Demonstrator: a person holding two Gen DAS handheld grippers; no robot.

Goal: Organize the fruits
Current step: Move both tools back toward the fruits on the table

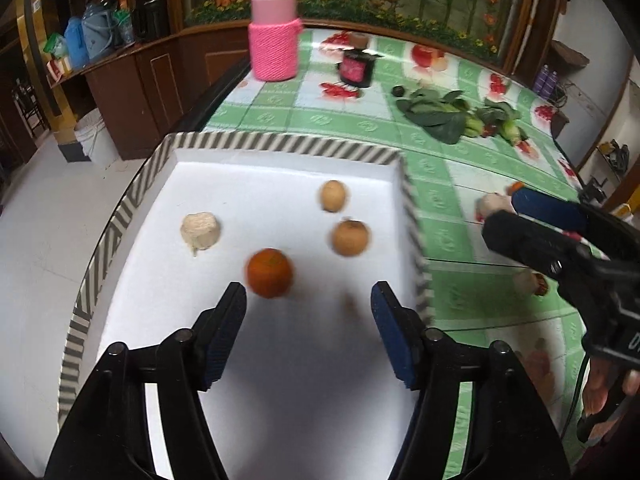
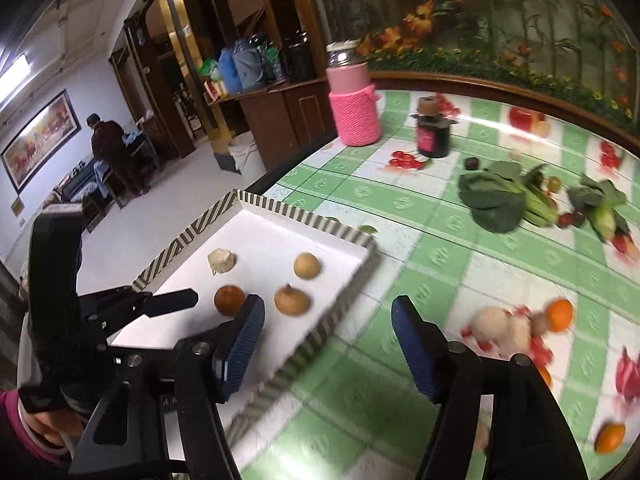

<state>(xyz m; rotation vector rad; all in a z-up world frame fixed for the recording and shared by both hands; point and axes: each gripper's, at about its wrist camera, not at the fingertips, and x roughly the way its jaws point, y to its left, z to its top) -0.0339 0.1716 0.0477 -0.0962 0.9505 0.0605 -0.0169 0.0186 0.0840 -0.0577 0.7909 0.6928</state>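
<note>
Sorting is part done: four fruits lie in the striped tray (image 1: pixel 280 146), among them an orange fruit (image 1: pixel 269 273) just ahead of the left gripper (image 1: pixel 308 300), whose fingers stand wide and empty. The right gripper (image 2: pixel 328 320) is likewise wide and empty above the tabletop (image 2: pixel 440 220). A pale fruit (image 2: pixel 494 326) and a small orange (image 2: pixel 560 314) lie beyond its right finger. Judged next: swing right, close on one. No legible writing; the dark jar (image 2: pixel 434 136) label is blurred.

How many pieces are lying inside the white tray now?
4 in the tray: pale chunk left, orange fruit nearest, two brown fruits right. None seems hidden.
</note>
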